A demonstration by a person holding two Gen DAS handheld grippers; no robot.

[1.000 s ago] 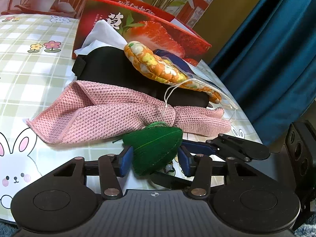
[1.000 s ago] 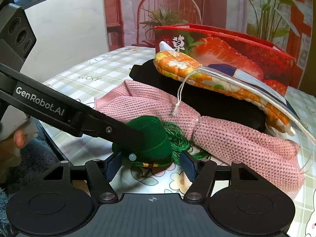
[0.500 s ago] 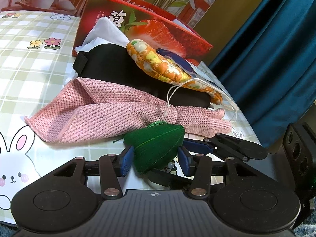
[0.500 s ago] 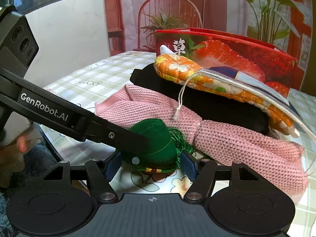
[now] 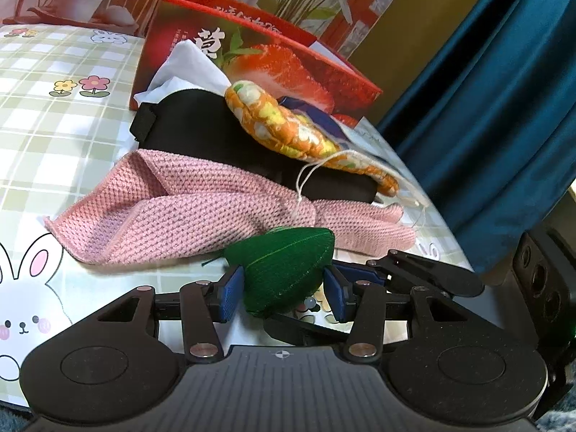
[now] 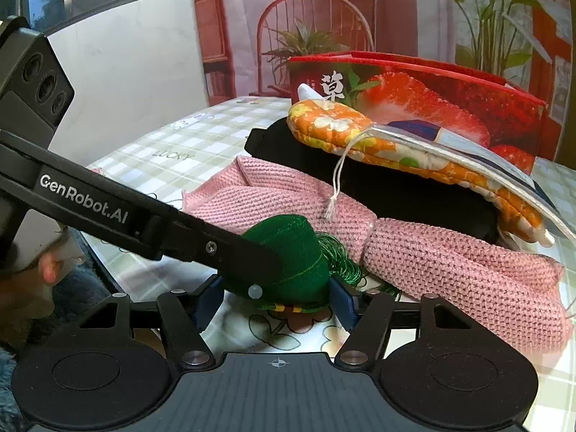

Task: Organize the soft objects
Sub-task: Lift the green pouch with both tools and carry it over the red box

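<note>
Left gripper [image 5: 284, 297] clamping green pouch [image 5: 284, 270], right gripper [image 6: 275, 300] around it, contact unclear, tassel [image 6: 340, 262] only in right view

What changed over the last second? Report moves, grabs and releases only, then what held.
Nothing visibly changed. The green pouch stays between the fingers of the left gripper and the right gripper. Neither was taken away or let go. The pink knit cloth, black item and orange floral pad lie as before.
</note>
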